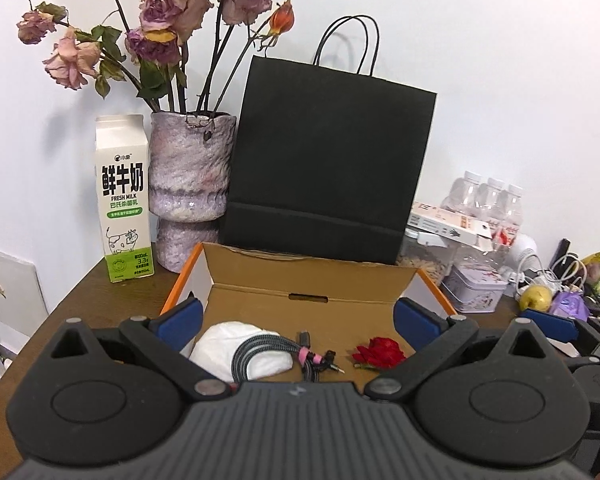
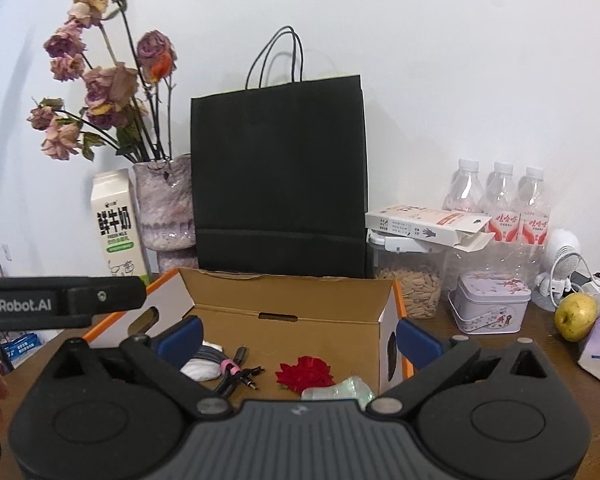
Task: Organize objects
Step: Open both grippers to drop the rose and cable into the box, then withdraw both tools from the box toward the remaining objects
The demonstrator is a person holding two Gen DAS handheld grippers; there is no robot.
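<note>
White wall and a brown wooden table [image 1: 100,280] form the setting; on the table stands an open brown cardboard box with orange edges [image 1: 308,284], just in front of a black paper carrier bag [image 1: 328,152].

We find both grippers released, jaws spread wide and holding nothing. The left gripper [image 1: 296,316] and the right gripper [image 2: 298,334] both hover above the box's near edge, facing inward.

Inside the box, from left to right, lie a white crumpled cloth [image 1: 220,350], a grey braided cable coil bound by a pink strap [image 1: 268,354] and a red rose head [image 1: 378,353]. The coil's long axis runs roughly left-right, plugs pointing right. We judge the left gripper nearer the cloth and coil, the right gripper nearer the rose head.

A pale translucent object [image 2: 340,388] lies beside the rose head; the right gripper body cuts it off and we cannot identify it. The box's near wall is hidden in both views.
</note>
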